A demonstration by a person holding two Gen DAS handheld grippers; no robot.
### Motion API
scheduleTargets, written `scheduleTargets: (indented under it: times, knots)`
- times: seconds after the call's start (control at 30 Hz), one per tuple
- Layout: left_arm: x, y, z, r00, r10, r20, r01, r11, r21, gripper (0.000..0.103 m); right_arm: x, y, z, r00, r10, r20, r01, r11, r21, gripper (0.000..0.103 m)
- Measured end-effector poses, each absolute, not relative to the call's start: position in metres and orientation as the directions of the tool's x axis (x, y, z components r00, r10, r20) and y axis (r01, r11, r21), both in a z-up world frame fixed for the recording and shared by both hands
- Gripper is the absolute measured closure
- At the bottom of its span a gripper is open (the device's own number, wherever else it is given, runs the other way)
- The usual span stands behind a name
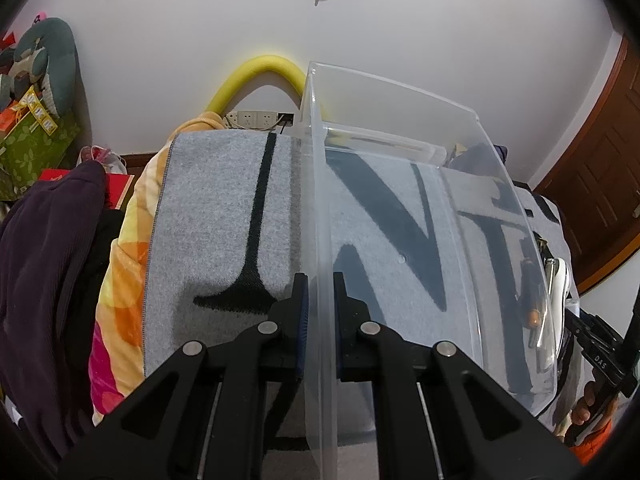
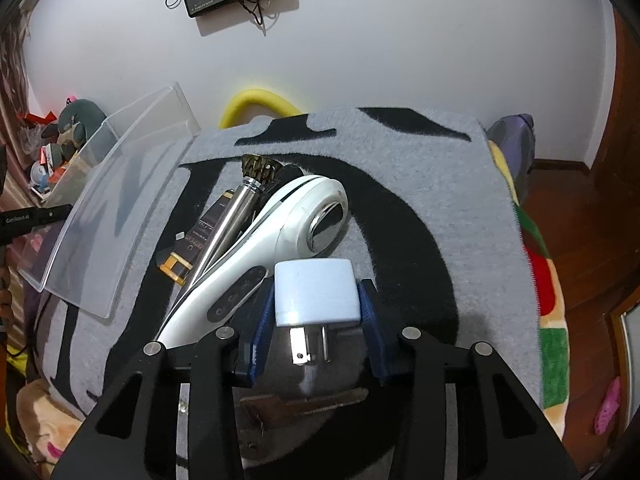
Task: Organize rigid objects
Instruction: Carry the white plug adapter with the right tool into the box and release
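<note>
Two hand-held grippers work over a grey blanket (image 2: 420, 208) with large black letters. The left gripper (image 1: 320, 312) is clamped on the near wall of a clear plastic bin (image 1: 400, 200), one blue-padded finger (image 1: 301, 320) outside the wall and the other inside. The bin sits on the blanket and looks bare inside (its clear walls show only the lettering beneath).

To the bin's right lies a small heap of items: a white handheld device (image 2: 280, 240) with a round mirrored face and dark buttons on its handle, a metal-handled brush (image 2: 240, 200) with bristles pointing away, and a dark tube (image 2: 200, 240) with an orange end. They lie touching one another on a black letter.

The right gripper (image 2: 316, 312) grasps a pale blue plug adapter (image 2: 316, 292) just beside the white device's handle, its blue pads pressed against the adapter's two sides, metal prongs pointing back toward the camera.

A yellow foam tube (image 2: 256, 104) arches behind the blanket against a white wall.
</note>
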State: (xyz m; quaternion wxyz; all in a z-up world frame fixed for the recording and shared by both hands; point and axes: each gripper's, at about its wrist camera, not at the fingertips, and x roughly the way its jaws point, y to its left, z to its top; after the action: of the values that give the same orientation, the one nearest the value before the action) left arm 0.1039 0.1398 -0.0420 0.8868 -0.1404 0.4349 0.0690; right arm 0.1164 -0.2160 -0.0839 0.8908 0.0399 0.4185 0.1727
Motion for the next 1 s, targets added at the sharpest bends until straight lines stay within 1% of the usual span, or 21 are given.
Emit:
scheduleTargets:
  times: [0.1,0.23,0.4,0.57,0.67,0.77,1.0]
  knots:
    - [0.104,0.139,-0.042,0.613,0.0,-0.79,-0.242,0.952,-0.188,0.094,0.111,-0.217,-0.072,0.611,0.327,-0.721,-0.272,0.942,0.197,0.066]
    - [0.103,0.139,-0.042,0.614,0.0,-0.789,-0.242,0.952,-0.188,0.094,0.102,-0.209,-0.04,0.663,0.33,-0.672,-0.304,0.939,0.162,0.066]
    - [0.103,0.138,-0.042,0.615,0.005,-0.788,-0.242,0.953,-0.183,0.094,0.102,-0.178,0.003,0.696,0.41,-0.59,-0.399,0.903,0.157,0.066]
    - [0.103,0.138,-0.042,0.617,0.004,-0.787,-0.24,0.953,-0.183,0.094,0.106,-0.131,0.028,0.691,0.476,-0.545,-0.493,0.861,0.126,0.066]
    - [0.103,0.138,-0.042,0.618,0.001,-0.786,-0.238,0.953,-0.186,0.094,0.113,-0.096,0.034,0.67,0.504,-0.545,-0.542,0.834,0.106,0.066]
    - [0.103,0.138,-0.042,0.62,0.002,-0.785,-0.235,0.955,-0.183,0.094,0.121,-0.064,0.031,0.63,0.532,-0.566,-0.584,0.805,0.107,0.066]
    - [0.102,0.14,-0.043,0.629,-0.006,-0.777,-0.229,0.954,-0.193,0.093,0.138,-0.011,0.004,0.52,0.543,-0.66,-0.642,0.758,0.116,0.066]
